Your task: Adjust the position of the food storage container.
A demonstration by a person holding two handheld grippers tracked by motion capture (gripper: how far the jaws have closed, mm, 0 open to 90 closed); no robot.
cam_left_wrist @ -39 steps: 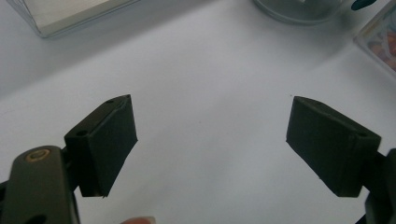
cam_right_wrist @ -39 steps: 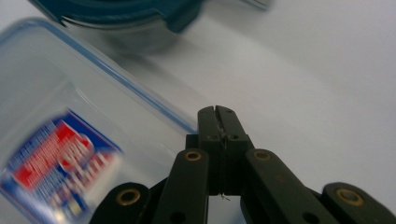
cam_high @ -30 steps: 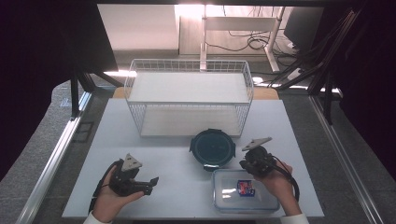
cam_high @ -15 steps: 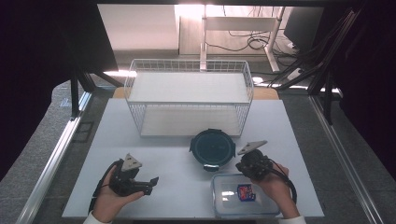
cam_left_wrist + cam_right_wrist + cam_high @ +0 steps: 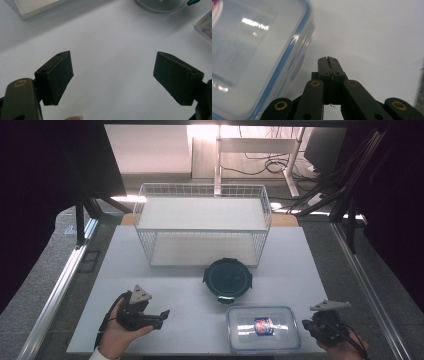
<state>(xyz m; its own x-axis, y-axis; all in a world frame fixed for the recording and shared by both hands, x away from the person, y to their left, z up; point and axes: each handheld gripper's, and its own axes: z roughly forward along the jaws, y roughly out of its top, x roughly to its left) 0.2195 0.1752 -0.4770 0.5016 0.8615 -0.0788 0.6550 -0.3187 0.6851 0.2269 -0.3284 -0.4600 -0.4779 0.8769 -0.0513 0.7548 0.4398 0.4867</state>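
On table (image 5: 165, 285): two containers (image 5: 263, 327), one basket (image 5: 202, 227)

no readable text anywhere, you won't get a brand or number out of these. only candidate is the red, white and blue printed patch (image 5: 264, 326) seen through the lid of the clear blue-rimmed container (image 5: 237, 339) on the table (image 5: 185, 290); too small and blurred to read in the high view, and just a red sliver at the frame edge in the right gripper view.
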